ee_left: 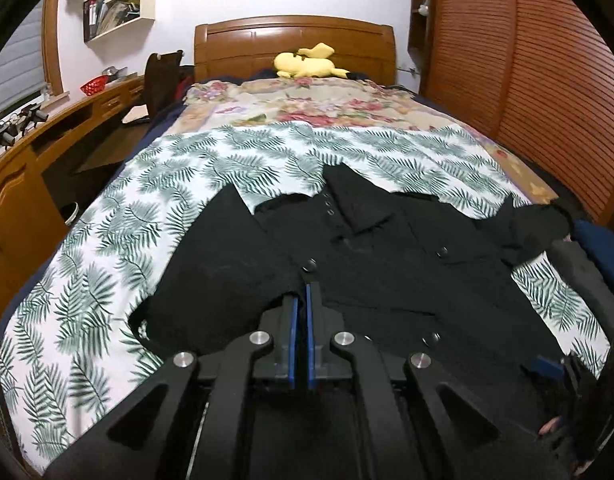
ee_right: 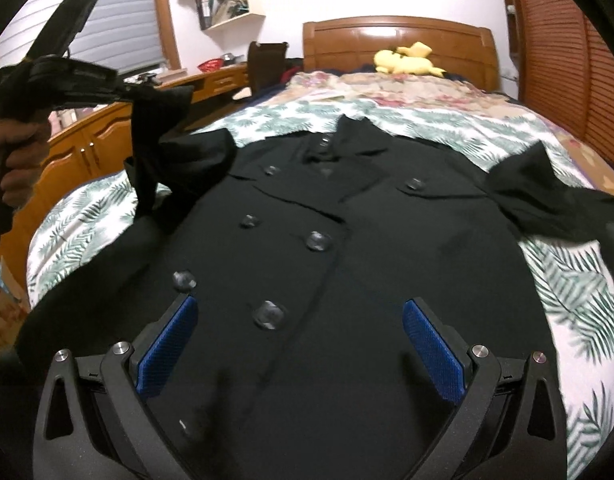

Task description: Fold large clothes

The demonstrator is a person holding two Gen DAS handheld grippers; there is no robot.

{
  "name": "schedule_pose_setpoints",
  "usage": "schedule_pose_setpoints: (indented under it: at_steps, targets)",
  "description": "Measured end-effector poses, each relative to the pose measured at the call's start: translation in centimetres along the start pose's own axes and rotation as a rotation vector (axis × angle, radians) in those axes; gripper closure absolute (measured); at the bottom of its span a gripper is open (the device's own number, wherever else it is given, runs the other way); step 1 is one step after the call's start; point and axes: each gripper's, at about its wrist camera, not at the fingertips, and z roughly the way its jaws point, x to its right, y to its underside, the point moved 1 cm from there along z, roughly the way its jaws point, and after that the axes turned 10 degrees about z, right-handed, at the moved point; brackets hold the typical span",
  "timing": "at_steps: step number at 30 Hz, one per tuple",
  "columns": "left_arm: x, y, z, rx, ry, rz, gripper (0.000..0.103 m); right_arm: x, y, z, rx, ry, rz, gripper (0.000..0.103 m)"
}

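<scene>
Left sleeve lifted for the fold, right side free
Your left hand-held gripper is clenched on the black coat's sleeve above the bed's left edge; your right hand-held gripper hovers released, ready to steady it

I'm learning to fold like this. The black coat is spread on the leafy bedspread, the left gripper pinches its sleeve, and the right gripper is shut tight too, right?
Not quite. The right gripper is open, its blue pads wide apart above the black coat, as the right wrist view shows. The rest holds: left gripper pinches the sleeve, coat on the leafy bedspread.
</scene>
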Motion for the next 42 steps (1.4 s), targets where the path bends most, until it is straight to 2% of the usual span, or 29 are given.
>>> schedule_pose_setpoints:
  at_steps: [8,13,16,21,27,32,35,42]
  targets:
    - [2.9,4.2,-1.3,0.008,0.0,0.076,0.102,0.8,-0.1,0.3,-0.002,-0.001,0.029,0.0]
    - [2.9,7.0,-3.2,0.046,0.043,0.039,0.099,0.2,0.5,0.7,-0.01,0.018,-0.002,0.0]
    - [3.0,7.3,-4.1,0.052,0.058,0.037,0.098,0.2,0.6,0.6,-0.003,0.023,-0.007,0.0]
    - [3.1,7.1,-7.4,0.136,0.104,0.044,0.097,0.1,0.6,0.6,0.002,0.035,-0.011,0.0]
    - [1.5,7.4,-10.5,0.208,0.118,0.017,0.088,-0.7,-0.3,0.4,-0.001,0.047,-0.018,0.0]
    - [-1.4,8.3,-11.9,0.232,0.056,-0.004,0.084,-4.2,-1.9,-0.2,0.006,-0.008,-0.086,0.002]
    - [-3.5,9.1,-12.5,0.239,0.039,-0.032,0.084,-7.7,-3.0,0.2,0.001,-0.064,-0.138,0.006]
    - [-7.0,11.1,-13.4,0.235,-0.009,-0.072,0.084,-16.7,-2.6,3.9,-0.063,-0.183,-0.274,0.012]
